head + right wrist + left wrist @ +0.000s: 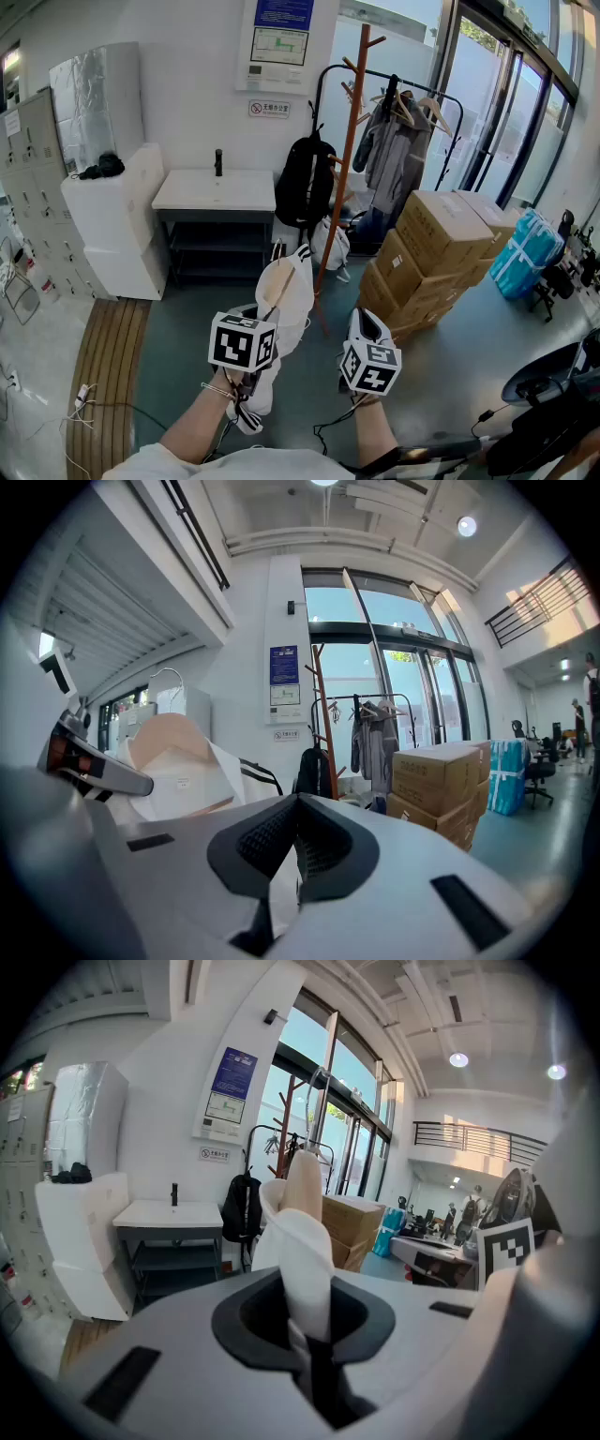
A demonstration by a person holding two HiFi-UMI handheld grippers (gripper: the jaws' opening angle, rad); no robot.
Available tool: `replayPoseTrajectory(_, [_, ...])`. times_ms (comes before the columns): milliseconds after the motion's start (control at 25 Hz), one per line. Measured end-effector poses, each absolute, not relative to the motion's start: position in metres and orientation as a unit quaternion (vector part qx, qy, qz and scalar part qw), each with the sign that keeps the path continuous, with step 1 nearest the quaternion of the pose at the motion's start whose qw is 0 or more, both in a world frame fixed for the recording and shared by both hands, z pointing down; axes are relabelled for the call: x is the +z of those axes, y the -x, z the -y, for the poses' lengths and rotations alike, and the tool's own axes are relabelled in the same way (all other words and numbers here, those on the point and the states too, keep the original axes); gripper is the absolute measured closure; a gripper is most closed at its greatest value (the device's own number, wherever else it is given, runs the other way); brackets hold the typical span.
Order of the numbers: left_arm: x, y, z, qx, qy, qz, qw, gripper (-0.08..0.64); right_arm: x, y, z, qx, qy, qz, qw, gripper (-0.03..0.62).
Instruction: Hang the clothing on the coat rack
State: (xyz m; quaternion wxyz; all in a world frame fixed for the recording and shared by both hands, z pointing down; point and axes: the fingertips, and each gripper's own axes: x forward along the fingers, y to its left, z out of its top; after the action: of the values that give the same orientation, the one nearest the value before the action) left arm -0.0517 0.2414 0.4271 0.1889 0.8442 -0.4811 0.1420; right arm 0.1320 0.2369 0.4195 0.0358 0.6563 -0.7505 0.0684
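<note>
A white garment (284,292) with black stripes hangs on a wooden hanger (305,1183), and its lower part droops below my left hand. My left gripper (258,317) is shut on a fold of that white cloth (307,1269), held upright in front of me. My right gripper (366,324) is just to the right, apart from the garment in the head view. Its jaws stand closed; a white sliver shows in the slit, and I cannot tell whether it is cloth. The brown wooden coat rack (346,141) stands ahead, its pegs high up.
A black backpack (304,183) hangs beside the rack. Behind it a black rail (412,89) carries grey clothes. Stacked cardboard boxes (433,253) are at the right, a white sink table (214,192) and white cabinets (117,220) at the left. Cables lie on the floor near my feet.
</note>
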Motion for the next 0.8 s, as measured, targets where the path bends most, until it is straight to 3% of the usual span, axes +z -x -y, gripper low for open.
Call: replayPoseTrajectory(800, [0.436,0.100,-0.232,0.153,-0.845,0.470,0.203,0.514,0.426,-0.083,-0.224,0.097,-0.644,0.758,0.034,0.569])
